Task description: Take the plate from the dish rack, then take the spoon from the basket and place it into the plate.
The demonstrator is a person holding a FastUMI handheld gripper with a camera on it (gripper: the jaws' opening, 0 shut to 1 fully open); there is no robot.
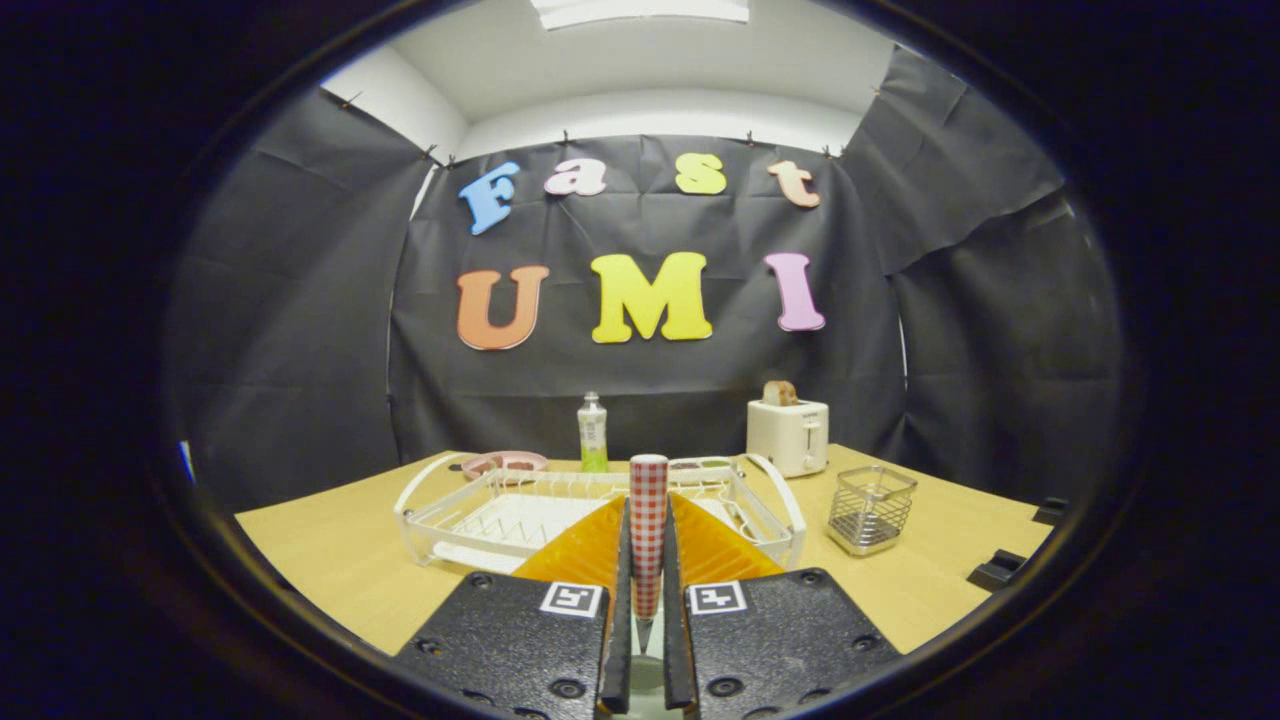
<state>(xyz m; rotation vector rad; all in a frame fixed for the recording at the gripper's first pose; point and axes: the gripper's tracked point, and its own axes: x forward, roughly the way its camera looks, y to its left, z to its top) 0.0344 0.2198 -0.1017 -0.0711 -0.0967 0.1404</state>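
Note:
My gripper (648, 520) is shut on a spoon (648, 480) with a red-and-white checked handle. The handle stands upright between the fingers and rises above their tips; its lower end is hidden between them. Just beyond the fingers sits the white dish rack (440, 500) on the wooden table, its slots bare where they show. A pink plate (505, 463) lies flat at the rack's far left corner; I cannot tell whether it rests on the table or on the rack. The small wire basket (872, 508) stands right of the rack and looks empty.
A green bottle (592, 432) stands behind the rack. A cream toaster (788, 434) with a slice of bread in it is at the back right. Two black blocks (1000, 570) sit at the table's right edge. Bare tabletop (330, 560) lies left of the rack.

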